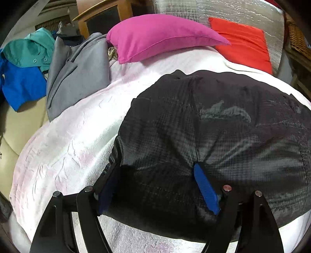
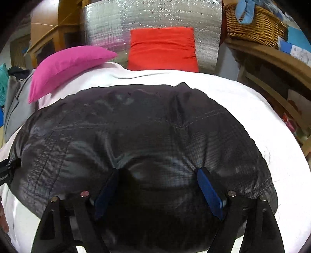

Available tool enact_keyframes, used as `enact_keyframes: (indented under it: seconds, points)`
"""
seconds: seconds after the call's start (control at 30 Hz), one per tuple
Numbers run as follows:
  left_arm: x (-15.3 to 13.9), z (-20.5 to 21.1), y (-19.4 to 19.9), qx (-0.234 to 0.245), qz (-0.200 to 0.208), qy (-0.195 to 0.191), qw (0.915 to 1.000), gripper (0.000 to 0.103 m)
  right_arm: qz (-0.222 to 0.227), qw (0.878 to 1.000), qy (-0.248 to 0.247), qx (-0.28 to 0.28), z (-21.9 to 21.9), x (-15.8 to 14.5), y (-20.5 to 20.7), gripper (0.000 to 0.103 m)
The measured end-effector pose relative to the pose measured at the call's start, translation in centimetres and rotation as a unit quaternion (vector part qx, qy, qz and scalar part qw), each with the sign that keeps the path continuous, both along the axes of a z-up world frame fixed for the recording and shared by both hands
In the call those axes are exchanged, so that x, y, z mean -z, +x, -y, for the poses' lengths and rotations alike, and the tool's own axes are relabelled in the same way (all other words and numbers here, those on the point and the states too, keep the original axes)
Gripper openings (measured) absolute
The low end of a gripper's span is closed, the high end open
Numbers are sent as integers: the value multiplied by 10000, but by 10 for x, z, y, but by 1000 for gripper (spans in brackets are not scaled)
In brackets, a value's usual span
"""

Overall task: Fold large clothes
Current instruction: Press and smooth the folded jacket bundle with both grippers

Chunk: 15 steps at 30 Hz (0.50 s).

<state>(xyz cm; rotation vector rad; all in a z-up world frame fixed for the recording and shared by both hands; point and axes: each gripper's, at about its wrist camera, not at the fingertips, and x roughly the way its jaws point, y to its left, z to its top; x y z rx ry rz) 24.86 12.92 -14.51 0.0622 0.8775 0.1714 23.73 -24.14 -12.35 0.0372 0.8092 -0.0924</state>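
While the black jacket lies spread out on the white bed cover, both claws sit low over its near edge. The left claw has its two blue pads wide apart. Its right pad rests on the black cloth, and its left pad is at the jacket's left edge, where the cloth bunches up. The cloth lies between the pads, but they do not squeeze it.

From the right side, the right claw also stands wide. Both its blue pads touch the top of the jacket, and the shiny cloth puffs up between them. Nothing is pinched there.

The jacket covers most of the middle of the bed. A pink pillow lies at the far end, to the left, and a red pillow leans on a silver sheet behind the bed. On the left side lies a gray coat, partly on the bed cover. Past it are a green shirt and a blue shirt. On the right, a woven basket sits on a wooden shelf.
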Motion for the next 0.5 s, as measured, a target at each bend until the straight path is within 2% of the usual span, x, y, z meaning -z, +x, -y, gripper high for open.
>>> enact_keyframes:
  seconds: [0.07,0.17,0.27,0.33,0.43,0.5]
  points:
    - [1,-4,2,25,-26,-75,10000,82,-16,10000,-59,-18,-2,-1,-2,85]
    - [-21,4,-17,-29,-2,-168,9999,81,-170,9997,199,27,5,-19,-3,84]
    - [-45,1,-36,-52,430,-115,9990,81,364,9990,242,130,16,-48,-24,86]
    - [-51,-5,-45,-103,521,-112,9985,81,439,9986,202,200,25,-55,-33,86]
    - [-40,-14,-42,-225,314,-46,9992,81,254,9987,207,378,42,-45,-36,86]
    - [-30,-19,-39,-314,124,-132,9993,81,-21,9980,381,506,55,-30,-33,86]
